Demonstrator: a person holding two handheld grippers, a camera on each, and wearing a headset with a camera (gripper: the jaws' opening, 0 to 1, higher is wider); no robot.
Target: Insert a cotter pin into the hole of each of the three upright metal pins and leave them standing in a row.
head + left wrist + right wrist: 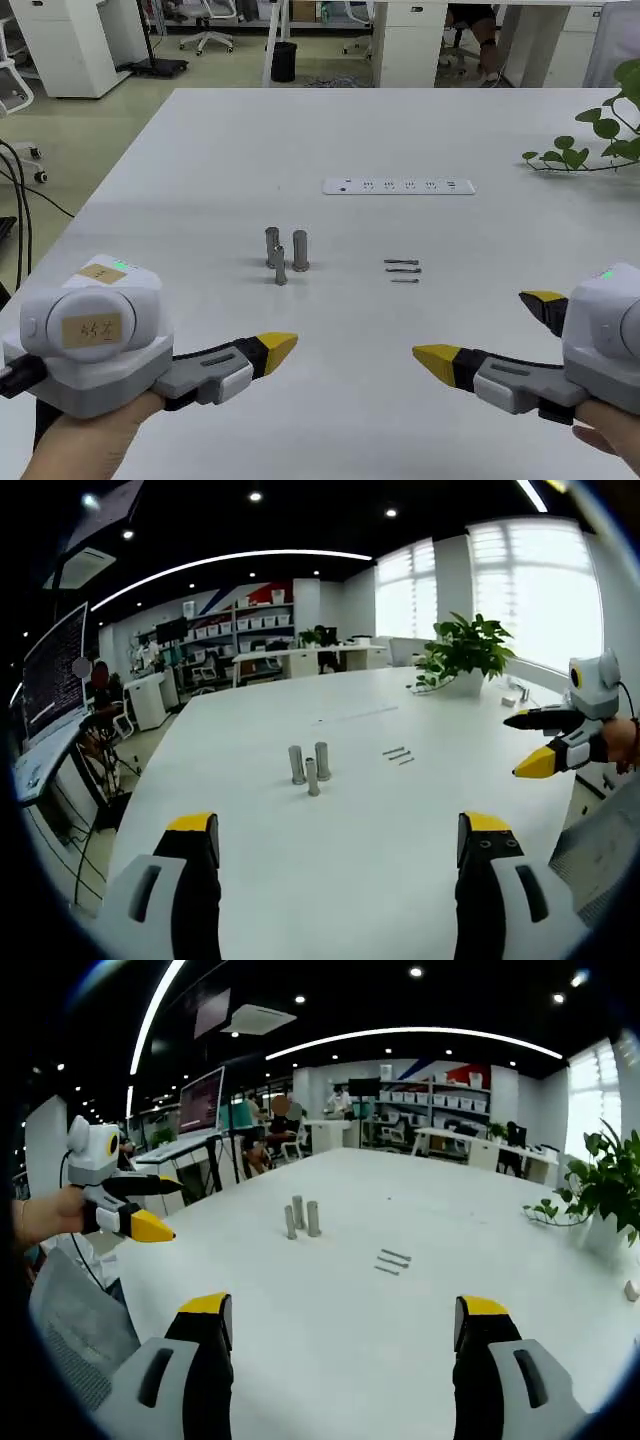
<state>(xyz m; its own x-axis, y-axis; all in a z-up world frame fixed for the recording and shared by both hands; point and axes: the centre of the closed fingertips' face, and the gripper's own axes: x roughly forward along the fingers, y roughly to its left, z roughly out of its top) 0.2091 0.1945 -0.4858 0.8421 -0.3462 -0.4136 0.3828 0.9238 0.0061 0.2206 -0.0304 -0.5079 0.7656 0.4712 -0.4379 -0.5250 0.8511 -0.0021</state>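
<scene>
Left gripper at 7 o'clock, right gripper at 5 o'clock, both with jaws spread wide, over white worktop. Middle: three metal pins standing in tight bunch. Three cotter pins lie flat at their 3 o'clock. Far: power strip, and plant at 2 o'clock.

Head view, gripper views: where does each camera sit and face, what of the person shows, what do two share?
Head view: headset, looking down at the metal pins; left gripper, right gripper, left hand, right hand.
Left gripper view: on that gripper, facing the pins; own open jaws.
Right gripper view: likewise, from the right; own open jaws.
Both gripper views share the cotter pins.
</scene>
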